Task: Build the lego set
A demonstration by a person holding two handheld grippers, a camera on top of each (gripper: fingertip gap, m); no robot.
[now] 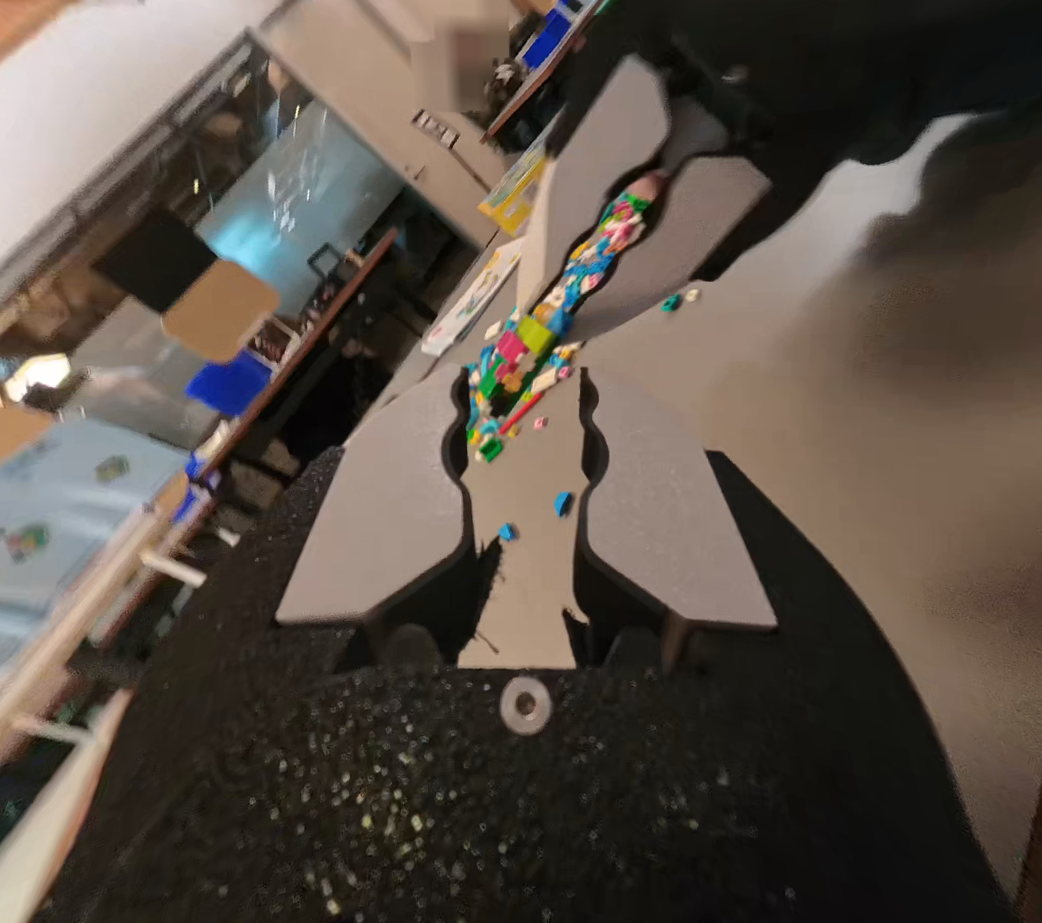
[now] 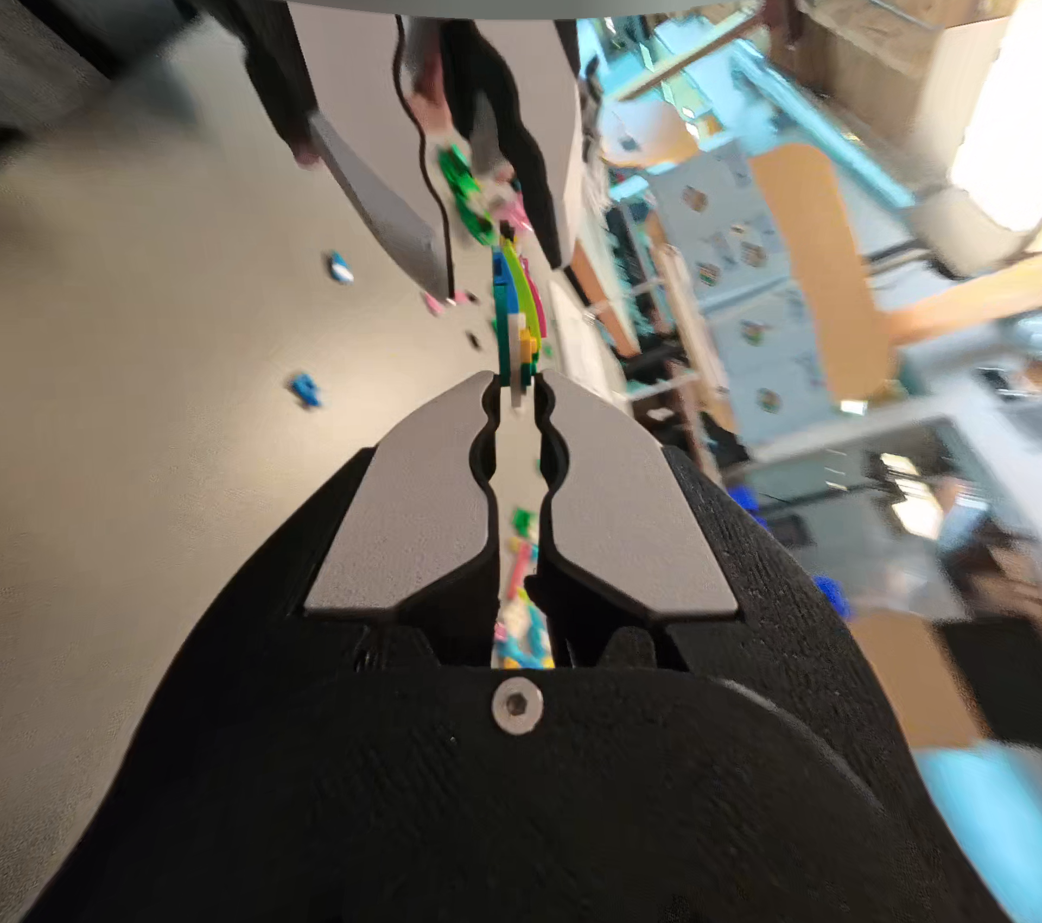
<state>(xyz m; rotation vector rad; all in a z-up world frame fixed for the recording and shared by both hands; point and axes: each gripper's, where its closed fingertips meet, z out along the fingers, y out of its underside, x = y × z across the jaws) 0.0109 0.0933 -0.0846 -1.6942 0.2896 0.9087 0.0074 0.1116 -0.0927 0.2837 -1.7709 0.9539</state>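
My right gripper [image 2: 517, 380] is shut on a partly built lego model [image 2: 514, 326] of teal, blue, lime, white and yellow bricks, gripping its near end just above the grey table [image 2: 169, 275]. My left gripper [image 1: 524, 377] is open and empty, pointing at a pile of loose coloured bricks [image 1: 496, 399]. The right gripper [image 1: 555, 312] faces it from beyond the pile. The left gripper also shows in the right wrist view [image 2: 496, 270], with its jaws apart. Both views are blurred.
Loose blue bricks [image 1: 563, 504] [image 2: 304, 388] lie apart from the pile on the table. An instruction booklet [image 1: 479, 292] and a yellow box [image 1: 507, 196] sit near the table's far edge. Other desks, chairs and blue bins stand beyond. Only a small space, under 4 cm, lies between the two pairs of fingers.
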